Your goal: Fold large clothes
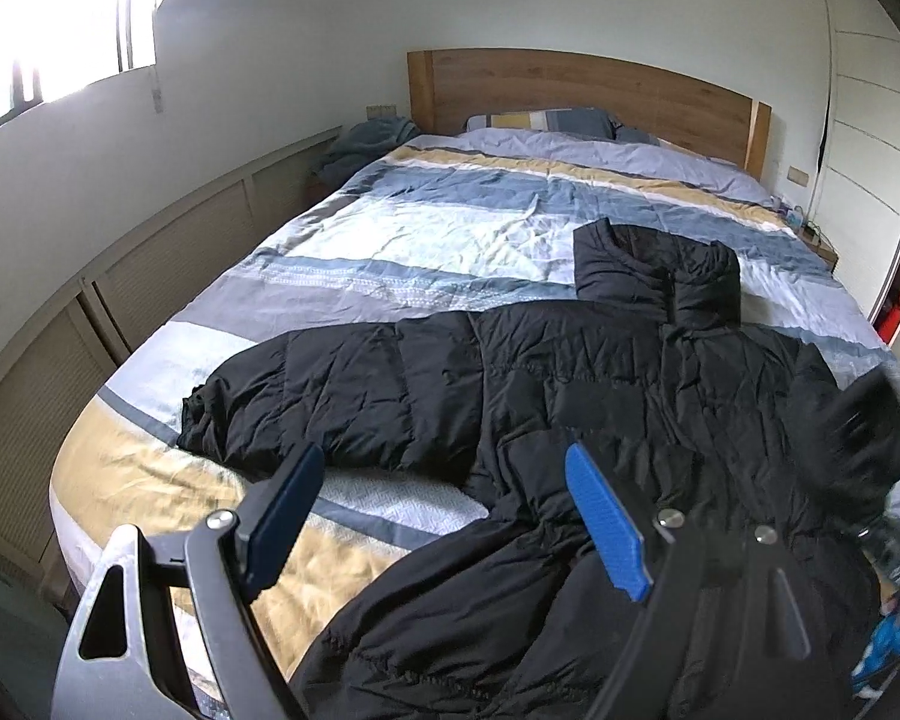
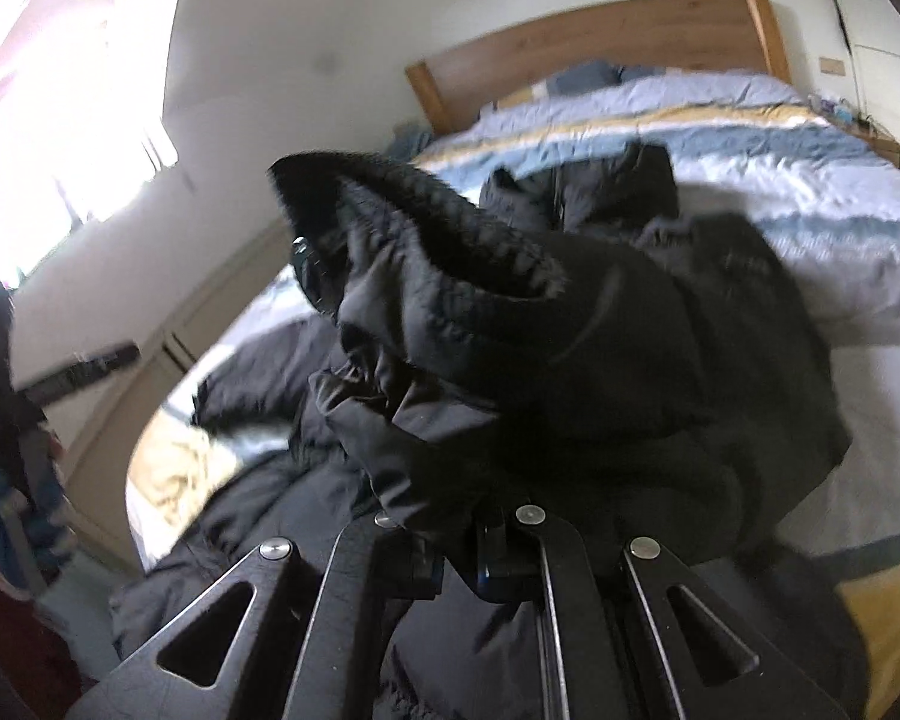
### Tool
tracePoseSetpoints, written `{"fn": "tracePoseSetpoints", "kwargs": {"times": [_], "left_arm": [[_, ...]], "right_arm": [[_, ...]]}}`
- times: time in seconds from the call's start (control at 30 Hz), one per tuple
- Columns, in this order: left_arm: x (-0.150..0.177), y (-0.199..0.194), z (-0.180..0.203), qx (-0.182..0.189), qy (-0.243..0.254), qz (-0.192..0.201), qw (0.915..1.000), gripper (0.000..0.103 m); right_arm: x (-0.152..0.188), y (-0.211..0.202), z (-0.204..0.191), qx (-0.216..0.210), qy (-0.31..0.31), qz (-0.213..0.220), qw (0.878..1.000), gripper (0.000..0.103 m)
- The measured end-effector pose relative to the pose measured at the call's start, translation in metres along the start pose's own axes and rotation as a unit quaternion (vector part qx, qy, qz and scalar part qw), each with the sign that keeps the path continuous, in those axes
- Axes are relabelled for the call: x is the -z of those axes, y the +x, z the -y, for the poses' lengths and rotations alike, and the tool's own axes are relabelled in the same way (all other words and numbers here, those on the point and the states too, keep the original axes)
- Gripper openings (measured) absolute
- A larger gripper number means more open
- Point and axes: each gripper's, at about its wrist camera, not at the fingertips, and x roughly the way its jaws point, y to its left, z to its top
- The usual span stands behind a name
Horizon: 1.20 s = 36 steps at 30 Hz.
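Note:
A black puffer jacket (image 1: 510,372) lies spread on the bed, its left sleeve (image 1: 306,396) stretched out to the left and its collar (image 1: 654,264) toward the headboard. My left gripper (image 1: 444,516) is open and empty, just above the jacket's lower body. My right gripper (image 2: 456,546) is shut on the jacket's right sleeve (image 2: 510,360) and holds it lifted, its ribbed cuff (image 2: 426,216) sticking up in front of the camera. The raised cuff also shows blurred at the right edge of the left wrist view (image 1: 858,438).
The bed (image 1: 450,228) has a striped blue, white and yellow cover and a wooden headboard (image 1: 582,90). Low cabinets (image 1: 168,252) run along the left wall. A white wardrobe (image 1: 870,120) stands at the right. A window (image 1: 60,18) is at far left.

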Motion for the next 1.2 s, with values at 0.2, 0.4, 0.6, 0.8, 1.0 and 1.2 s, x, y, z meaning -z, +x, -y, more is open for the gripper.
{"fn": "tracePoseSetpoints", "kwargs": {"times": [0.2, 0.4, 0.6, 0.8, 1.0, 1.2], "left_arm": [[0.005, -0.005, -0.002, -0.003, -0.001, -0.003, 1.0, 0.083], [0.006, -0.01, -0.001, -0.003, -0.007, -0.001, 1.0, 0.083], [0.006, -0.022, 0.01, 0.01, -0.003, 0.007, 0.9999, 0.083], [0.007, -0.029, 0.024, 0.01, 0.009, 0.008, 0.9999, 0.083], [0.009, -0.029, 0.046, 0.02, 0.021, -0.001, 0.9996, 0.083], [0.008, -0.034, 0.069, 0.019, 0.031, -0.006, 0.9993, 0.083]], "right_arm": [[0.033, 0.033, -0.015, 0.015, -0.026, -0.06, 0.998, 0.009], [0.061, 0.035, -0.02, 0.033, -0.041, -0.094, 0.994, 0.009], [0.064, 0.04, -0.024, 0.041, -0.052, -0.097, 0.993, 0.01], [0.068, 0.038, -0.033, 0.05, -0.068, -0.088, 0.993, 0.024], [0.077, 0.024, -0.061, 0.017, -0.106, -0.081, 0.991, 0.068], [0.08, 0.001, -0.086, -0.039, -0.133, -0.066, 0.988, 0.068]]}}
